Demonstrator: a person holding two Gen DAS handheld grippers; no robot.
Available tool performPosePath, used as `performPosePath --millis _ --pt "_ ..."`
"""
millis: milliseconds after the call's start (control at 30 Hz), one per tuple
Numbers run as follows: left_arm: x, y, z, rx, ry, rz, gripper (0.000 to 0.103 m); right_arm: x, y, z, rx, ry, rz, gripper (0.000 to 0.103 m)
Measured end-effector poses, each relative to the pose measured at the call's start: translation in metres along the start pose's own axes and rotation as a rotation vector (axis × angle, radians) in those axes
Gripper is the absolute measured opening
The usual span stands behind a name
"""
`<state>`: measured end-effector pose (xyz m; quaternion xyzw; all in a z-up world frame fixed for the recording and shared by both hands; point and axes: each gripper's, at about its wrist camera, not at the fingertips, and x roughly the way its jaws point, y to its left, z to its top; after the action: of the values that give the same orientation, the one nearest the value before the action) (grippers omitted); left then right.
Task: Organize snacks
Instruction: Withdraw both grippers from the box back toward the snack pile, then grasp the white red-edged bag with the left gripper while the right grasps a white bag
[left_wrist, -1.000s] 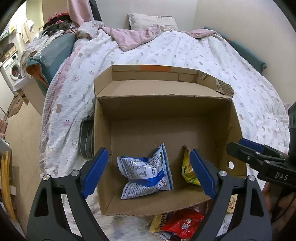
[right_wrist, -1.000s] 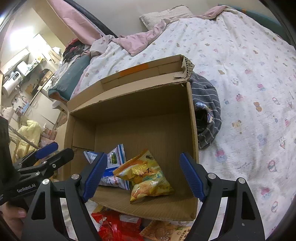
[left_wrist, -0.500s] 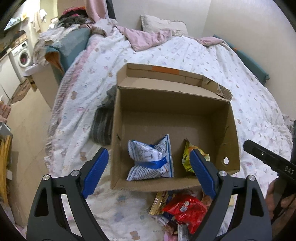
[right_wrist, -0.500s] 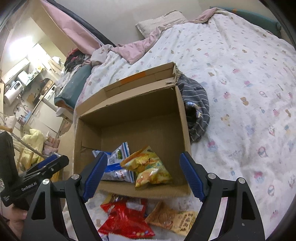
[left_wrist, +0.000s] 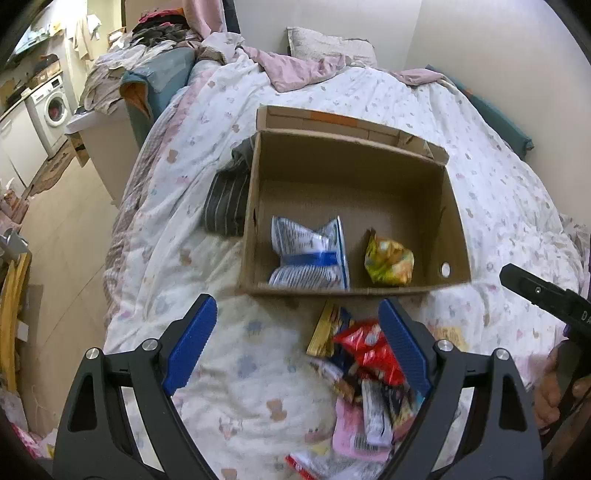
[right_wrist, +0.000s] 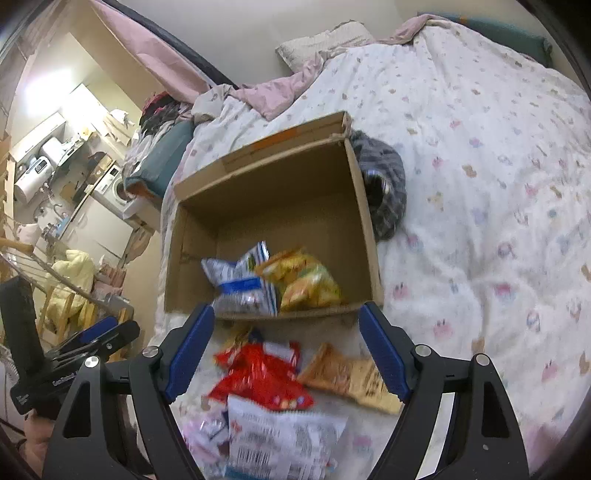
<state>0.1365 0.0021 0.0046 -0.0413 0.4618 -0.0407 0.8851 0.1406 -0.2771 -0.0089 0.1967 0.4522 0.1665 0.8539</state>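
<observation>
From the left wrist view, the left gripper (left_wrist: 297, 334) with blue-padded black fingers is spread wide with nothing between them, hovering over the white quilt with little pastel prints (left_wrist: 236, 369). The open brown cardboard box (left_wrist: 456, 221) sits on the bed just ahead, and inside it there's a crumpled blue-and-white snack bag (left_wrist: 308, 254) next to a smaller yellow-green snack bag (left_wrist: 388, 262), both against the near wall. Right in front of the box is a loose pile of snacks, with a shiny red packet (left_wrist: 367, 350) on top and a pink wrapper (left_wrist: 351, 435) closer in. A dark striped garment (left_wrist: 225, 199) is bunched against the box's left side. Over in the right wrist view, the right gripper (right_wrist: 286, 352) is also wide open and empty, sitting above the same pile: the red packet (right_wrist: 258, 376), a tan flat snack pack (right_wrist: 351, 373) beside it, and a white bag with a barcode (right_wrist: 280, 439) nearest the camera, kinda blurry. The box (right_wrist: 364, 221) holds the same two bags, and the other gripper's black handle pokes in low on the left.
</observation>
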Motion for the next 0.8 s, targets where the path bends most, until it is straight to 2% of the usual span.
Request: performPosePath --millis 200,333,400,433,500,567,633,700,800 --pt "0.000 0.006 -0.028 -0.008 0.061 -0.021 0.087 -0.004 -0.001 -0.026 -0.005 0.041 0.019 0.083" --pt "0.018 0.014 -0.045 -0.064 0.171 -0.066 0.087 -0.001 -0.011 -0.030 -0.002 0.063 -0.010 0.083" --pt "0.028 0.013 -0.057 -0.059 0.234 -0.082 0.087 0.001 -0.019 -0.032 0.019 0.071 -0.023 0.083" --pt "0.032 0.011 -0.063 -0.044 0.265 -0.096 0.087 0.001 -0.022 -0.033 0.030 0.077 -0.027 0.083" --pt "0.041 0.001 -0.077 0.024 0.359 -0.170 0.087 0.000 -0.028 -0.034 0.045 0.080 -0.038 0.083" --pt "0.040 -0.011 -0.087 0.095 0.404 -0.236 0.087 -0.001 -0.032 -0.034 0.051 0.075 -0.048 0.083" --pt "0.040 -0.027 -0.096 0.195 0.438 -0.269 0.087 -0.002 -0.035 -0.035 0.057 0.075 -0.051 0.083" --pt "0.043 -0.042 -0.108 0.277 0.470 -0.268 0.087 0.000 -0.037 -0.035 0.059 0.083 -0.054 0.083" --pt "0.059 -0.060 -0.127 0.341 0.531 -0.244 0.087 0.002 -0.035 -0.035 0.049 0.092 -0.059 0.083"
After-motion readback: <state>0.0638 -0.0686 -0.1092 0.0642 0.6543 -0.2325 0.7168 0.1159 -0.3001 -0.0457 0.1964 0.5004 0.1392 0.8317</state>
